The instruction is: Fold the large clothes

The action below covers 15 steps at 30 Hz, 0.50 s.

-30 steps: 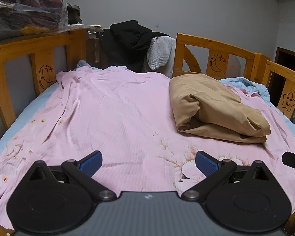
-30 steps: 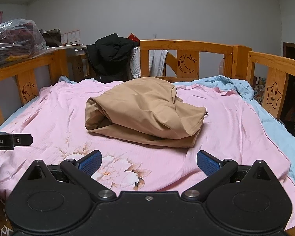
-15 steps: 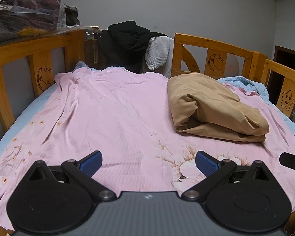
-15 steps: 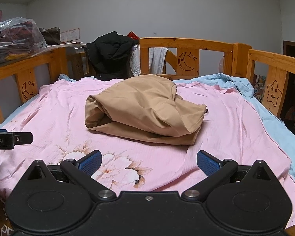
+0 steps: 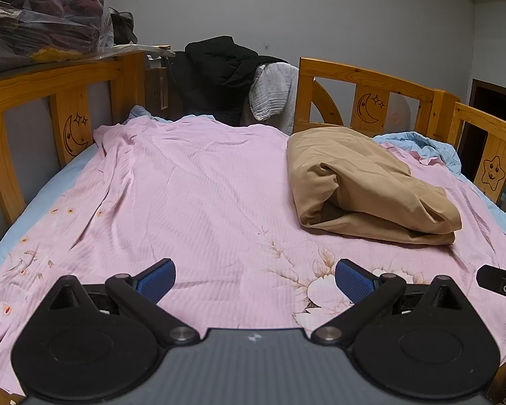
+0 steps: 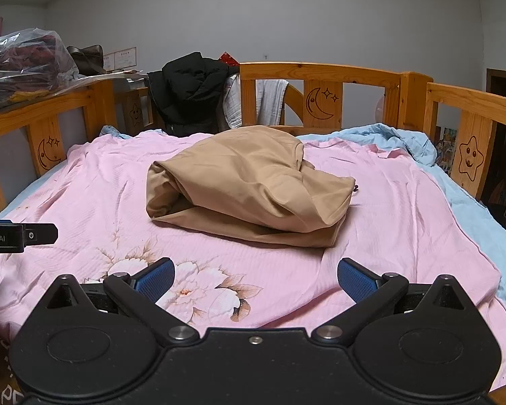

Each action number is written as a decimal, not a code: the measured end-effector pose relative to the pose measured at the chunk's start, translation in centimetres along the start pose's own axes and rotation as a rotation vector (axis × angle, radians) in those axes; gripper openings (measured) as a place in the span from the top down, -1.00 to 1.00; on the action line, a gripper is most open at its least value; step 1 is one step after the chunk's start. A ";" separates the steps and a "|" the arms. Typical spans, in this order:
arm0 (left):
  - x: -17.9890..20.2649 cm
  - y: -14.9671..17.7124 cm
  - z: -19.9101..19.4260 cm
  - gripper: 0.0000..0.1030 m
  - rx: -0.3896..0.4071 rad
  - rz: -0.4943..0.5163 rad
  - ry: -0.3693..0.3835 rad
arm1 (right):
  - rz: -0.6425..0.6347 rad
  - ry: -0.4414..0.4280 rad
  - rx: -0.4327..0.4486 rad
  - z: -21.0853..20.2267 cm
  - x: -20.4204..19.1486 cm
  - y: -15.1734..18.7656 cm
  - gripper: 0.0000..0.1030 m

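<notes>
The left gripper hangs low over the near edge of the pink sheet, level and aimed down the bed; its blue pads stand wide apart with nothing between them. The right gripper is held the same way, level and just above the sheet, jaws spread wide and empty. No hand or sleeve shows in either view.

The two tools sit side by side. In the left view a black part of the right gripper pokes in at the right edge; in the right view the left tool's black side shows at the left edge, with white letters reading "obot.AI", the start cut off by the frame.

The tan garment lies bundled on the sheet, folded over loosely with a rolled open end. It is straight ahead of the right gripper, apart from its tips, and ahead and to the right of the left gripper.

A printed flower on the sheet sits just beyond the right gripper's left pad. A blue sheet shows to the right of the pink one. Far ahead, a black jacket drapes over the wooden rail, whose slats carry moon, star and smiling-star marks. To the far left a plastic bag of clothes rests above the rail.
</notes>
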<state>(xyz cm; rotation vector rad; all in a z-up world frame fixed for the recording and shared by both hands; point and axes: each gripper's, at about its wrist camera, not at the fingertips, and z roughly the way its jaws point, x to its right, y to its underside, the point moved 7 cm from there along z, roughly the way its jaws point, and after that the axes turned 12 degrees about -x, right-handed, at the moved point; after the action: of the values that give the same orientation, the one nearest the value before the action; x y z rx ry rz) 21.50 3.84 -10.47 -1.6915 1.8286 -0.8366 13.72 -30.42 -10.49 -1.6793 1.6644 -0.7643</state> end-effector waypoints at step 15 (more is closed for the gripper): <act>0.0 0.0 0.0 -0.99 0.000 0.003 -0.003 | 0.002 0.000 -0.005 0.2 -0.1 0.3 -0.99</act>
<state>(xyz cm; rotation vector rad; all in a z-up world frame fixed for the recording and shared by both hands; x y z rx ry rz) 21.51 3.82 -10.52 -1.6886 1.8293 -0.8324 13.70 -30.34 -10.81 -1.6803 1.6690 -0.7595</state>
